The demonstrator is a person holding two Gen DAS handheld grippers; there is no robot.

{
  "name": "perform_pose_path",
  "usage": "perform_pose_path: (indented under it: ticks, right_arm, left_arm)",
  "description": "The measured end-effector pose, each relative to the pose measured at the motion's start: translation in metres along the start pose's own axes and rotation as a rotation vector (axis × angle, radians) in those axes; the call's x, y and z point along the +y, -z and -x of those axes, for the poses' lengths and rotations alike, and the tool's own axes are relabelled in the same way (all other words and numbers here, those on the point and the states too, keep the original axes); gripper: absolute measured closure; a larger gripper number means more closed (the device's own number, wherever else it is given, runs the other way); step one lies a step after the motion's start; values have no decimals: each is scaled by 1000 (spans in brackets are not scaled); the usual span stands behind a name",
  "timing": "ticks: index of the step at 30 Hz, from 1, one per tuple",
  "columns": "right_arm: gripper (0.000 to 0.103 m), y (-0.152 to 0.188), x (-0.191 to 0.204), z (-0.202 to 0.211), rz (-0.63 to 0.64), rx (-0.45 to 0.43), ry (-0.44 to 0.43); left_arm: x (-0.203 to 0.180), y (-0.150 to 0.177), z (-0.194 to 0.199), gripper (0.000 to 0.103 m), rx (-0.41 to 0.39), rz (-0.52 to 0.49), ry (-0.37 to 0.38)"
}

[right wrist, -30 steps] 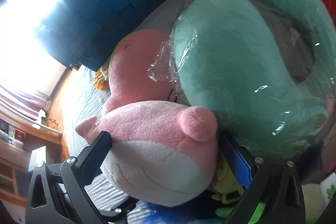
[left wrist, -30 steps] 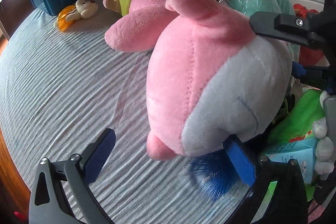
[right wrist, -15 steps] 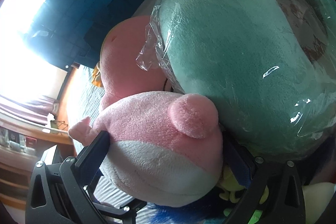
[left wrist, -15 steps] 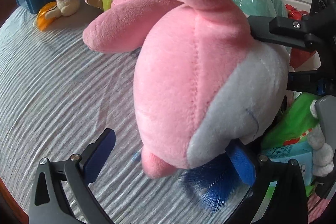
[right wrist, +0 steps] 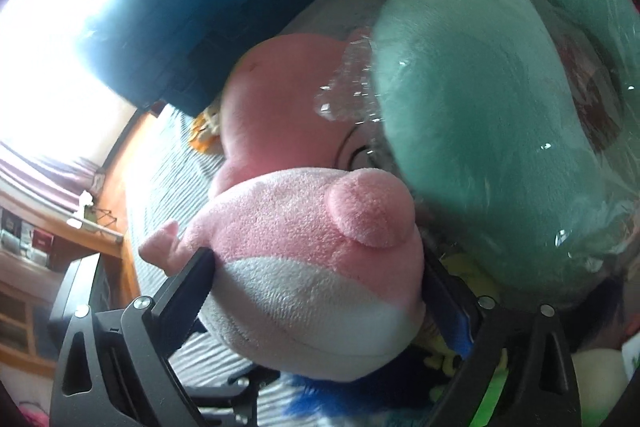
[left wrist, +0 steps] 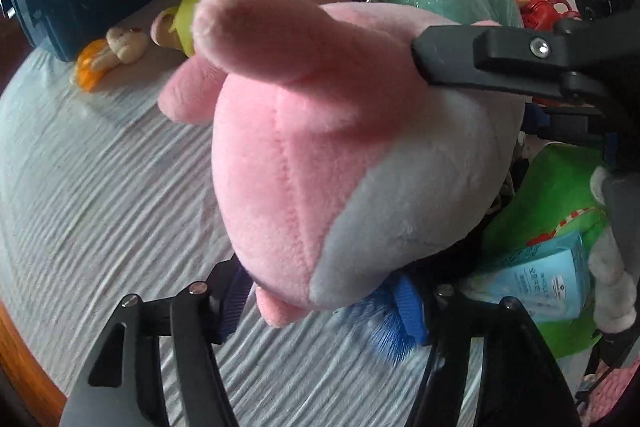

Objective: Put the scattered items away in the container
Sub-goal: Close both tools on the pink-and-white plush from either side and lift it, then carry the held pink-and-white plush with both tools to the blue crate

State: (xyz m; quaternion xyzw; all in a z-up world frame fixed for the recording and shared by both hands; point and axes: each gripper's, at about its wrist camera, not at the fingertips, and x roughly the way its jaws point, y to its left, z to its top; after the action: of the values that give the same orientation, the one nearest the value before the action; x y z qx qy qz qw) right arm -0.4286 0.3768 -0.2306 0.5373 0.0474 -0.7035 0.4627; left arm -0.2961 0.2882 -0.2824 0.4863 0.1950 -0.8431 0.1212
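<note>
The right hand-held gripper (right wrist: pixel 316 291) is clamped on the pink plush (right wrist: pixel 312 267), one black finger (right wrist: pixel 188 291) pressed into its left flank and the other against its right, with the toy bulging out between them. From the left wrist view this same right hand-held gripper reaches in from the right edge, its upper finger (left wrist: pixel 480 61) lying across the top of the plush. The left hand-held gripper (left wrist: pixel 324 303) sits low beneath the plush with its blue-padded fingers (left wrist: pixel 234 297) standing apart either side of the toy's underside (whether the pads actually press on it cannot be told).
</note>
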Motion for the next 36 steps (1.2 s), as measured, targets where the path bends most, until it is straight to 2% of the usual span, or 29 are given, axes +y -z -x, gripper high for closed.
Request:
perform_pose_path:
  ticks: [7,13,18,22,25,27,36]
  right_arm:
    - [7,14,36,56,52,-116,-116]
    - [7,23,85,87,124,-188,-174]
    - [7,31,134,95,143,-233,-198]
    - [7,38,160,100,108,-270,-197]
    - [7,47,182,108,99,-305,-186]
    - [7,54,202,111,105,-324,-178]
    - [7,77,297,104,175,-398,-156]
  left_arm:
    - [-7,9,85,41,-135,-40,-86]
    - [-4,25,142,41,-204,-33,-146]
    - [18,30,165,41,-253,-51,-154]
    - [25,43,194,41,-286,-98,-143]
    - [51,48,223,41,-307,-124,-134]
    - [77,44,227,41,-319,-132,-134]
    - [137,71,266,41,-374,-143,-149]
